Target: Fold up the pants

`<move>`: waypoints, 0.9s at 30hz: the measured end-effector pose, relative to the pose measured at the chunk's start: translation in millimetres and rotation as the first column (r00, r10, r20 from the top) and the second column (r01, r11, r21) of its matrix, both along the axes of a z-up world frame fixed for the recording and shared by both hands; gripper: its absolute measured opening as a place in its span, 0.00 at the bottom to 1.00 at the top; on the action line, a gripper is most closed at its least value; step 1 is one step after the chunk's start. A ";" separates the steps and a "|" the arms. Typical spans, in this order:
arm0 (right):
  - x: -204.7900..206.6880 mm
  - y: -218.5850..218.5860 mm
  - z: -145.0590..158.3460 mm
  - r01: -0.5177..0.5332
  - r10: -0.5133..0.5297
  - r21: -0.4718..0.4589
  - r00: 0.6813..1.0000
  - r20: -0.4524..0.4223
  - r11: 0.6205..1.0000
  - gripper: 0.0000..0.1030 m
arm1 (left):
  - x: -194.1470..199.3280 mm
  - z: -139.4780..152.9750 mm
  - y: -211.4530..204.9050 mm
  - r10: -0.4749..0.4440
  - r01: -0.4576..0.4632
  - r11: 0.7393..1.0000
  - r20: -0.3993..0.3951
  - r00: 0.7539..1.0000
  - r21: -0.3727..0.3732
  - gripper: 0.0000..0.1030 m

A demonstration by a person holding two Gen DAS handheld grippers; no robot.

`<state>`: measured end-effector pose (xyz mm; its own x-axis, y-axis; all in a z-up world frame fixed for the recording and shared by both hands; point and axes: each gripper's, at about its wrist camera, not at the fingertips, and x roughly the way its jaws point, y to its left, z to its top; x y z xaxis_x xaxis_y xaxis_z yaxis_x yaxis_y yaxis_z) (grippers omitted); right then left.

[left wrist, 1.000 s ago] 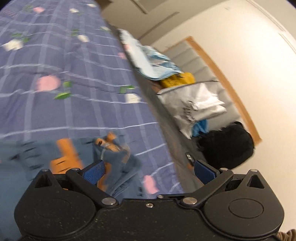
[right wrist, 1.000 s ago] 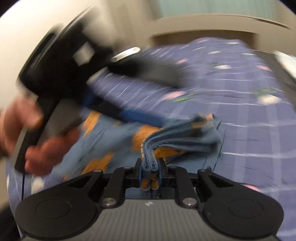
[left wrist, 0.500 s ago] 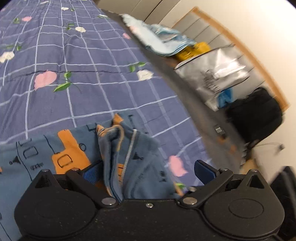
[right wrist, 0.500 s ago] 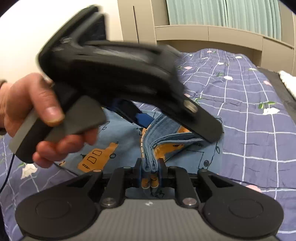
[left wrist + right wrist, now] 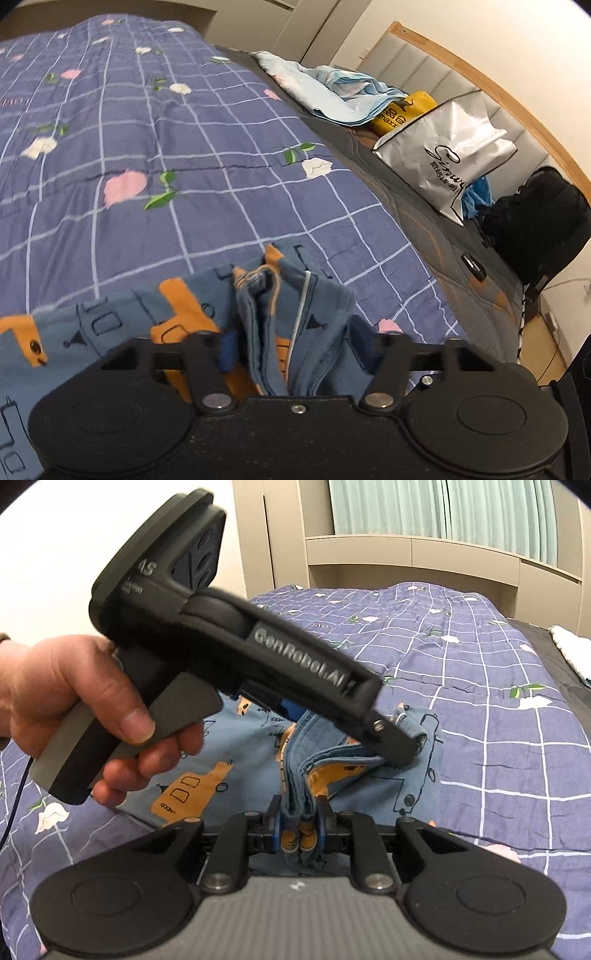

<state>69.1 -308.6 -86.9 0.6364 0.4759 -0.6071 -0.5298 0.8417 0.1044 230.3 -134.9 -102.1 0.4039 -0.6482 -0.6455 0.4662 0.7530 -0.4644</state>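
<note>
Step in hand: we judge it to be a two-point hold on the waistband end of the pants (image 5: 373,786), ahead of a fold.
Pants: one pair, blue with orange print, lying on the bed quilt (image 5: 155,155); waistband end bunched up off the quilt, zipper showing.
Right gripper (image 5: 298,829): fingers narrow, clamped on a stack of waistband layers; the cloth stands straight up between the pads.
Left gripper (image 5: 295,350): fingers set wide, straddling the bunched zipper part of the pants; not pinched yet. In the right wrist view it lies across the pants, tip down on the cloth.
Left hand (image 5: 85,709): wrapped round the handle of the left gripper, thumb on the trigger.
Doing it well (our judgement): close the left fingers on all layers at once, well apart from the right grip along the waistband; hold both ends level and lightly taut so the legs lie on each other without twist.
Risk (judgement): catching only the top layer would let the fold skew.
Count: grippers two; pants one; quilt one.
Beyond the quilt edge: one silver bag (image 5: 447,155), one yellow packet (image 5: 399,112), one pale blue cloth heap (image 5: 332,92), one black backpack (image 5: 535,218).
</note>
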 end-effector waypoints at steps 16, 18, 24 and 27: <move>-5.8 16.6 -2.3 -0.046 0.048 -0.076 0.998 0.028 0.996 0.23 | -35.3 -20.6 83.9 0.378 -0.383 0.908 -0.064 0.924 -0.170 0.32; -6.4 21.2 -4.7 -0.057 0.061 -0.098 0.998 0.033 0.994 0.23 | -41.1 -12.3 77.7 0.315 -0.316 0.933 -0.038 0.948 -0.173 0.67; -13.2 19.2 -1.9 -0.037 0.044 -0.098 0.996 0.080 0.995 0.16 | -28.5 6.7 46.2 0.256 -0.256 0.962 -0.013 0.967 -0.098 0.85; -22.6 12.9 6.4 -0.012 0.022 -0.082 0.992 0.124 0.997 0.15 | -22.3 8.9 36.8 0.240 -0.241 0.963 -0.029 0.970 -0.117 0.76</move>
<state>46.5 -295.7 -80.4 0.7014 0.4400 -0.5608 -0.5490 0.8352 -0.0312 208.0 -98.1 -93.2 0.5485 -0.6052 -0.5769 0.2706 0.7813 -0.5624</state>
